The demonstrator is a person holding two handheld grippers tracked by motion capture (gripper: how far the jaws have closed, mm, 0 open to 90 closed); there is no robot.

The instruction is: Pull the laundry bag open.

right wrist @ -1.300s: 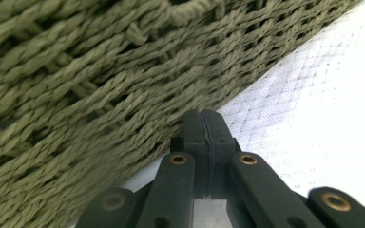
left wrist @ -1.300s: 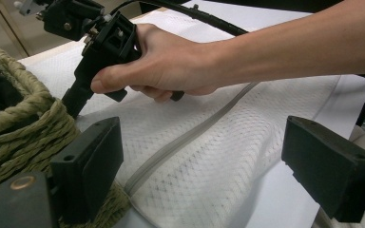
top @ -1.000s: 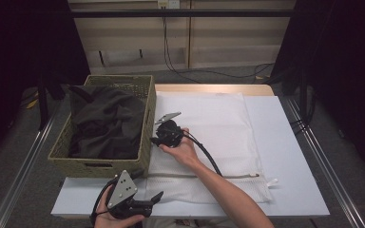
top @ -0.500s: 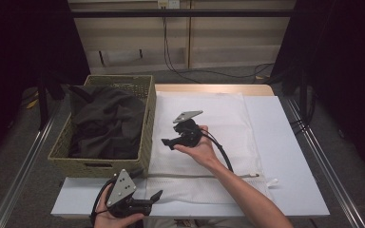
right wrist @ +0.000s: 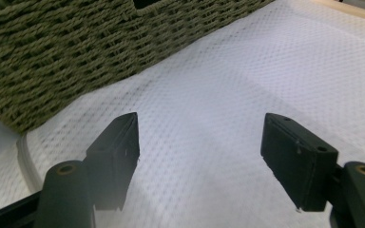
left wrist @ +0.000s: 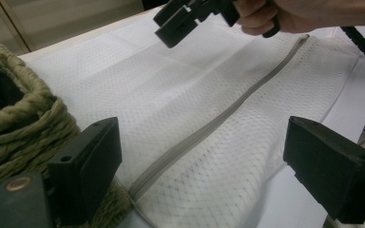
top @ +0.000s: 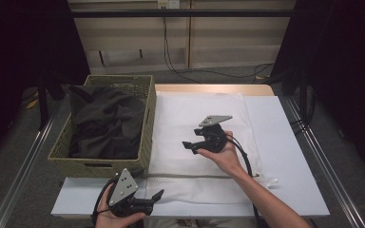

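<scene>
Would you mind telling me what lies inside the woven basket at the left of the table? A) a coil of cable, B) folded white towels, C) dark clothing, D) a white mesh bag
C: in the high view the woven basket holds crumpled dark clothing, while the white mesh bag lies flat on the table beside it.

Bright overhead light on the white table (top: pixel 290 142), dark surroundings; near jaws slightly soft, no glare.
</scene>
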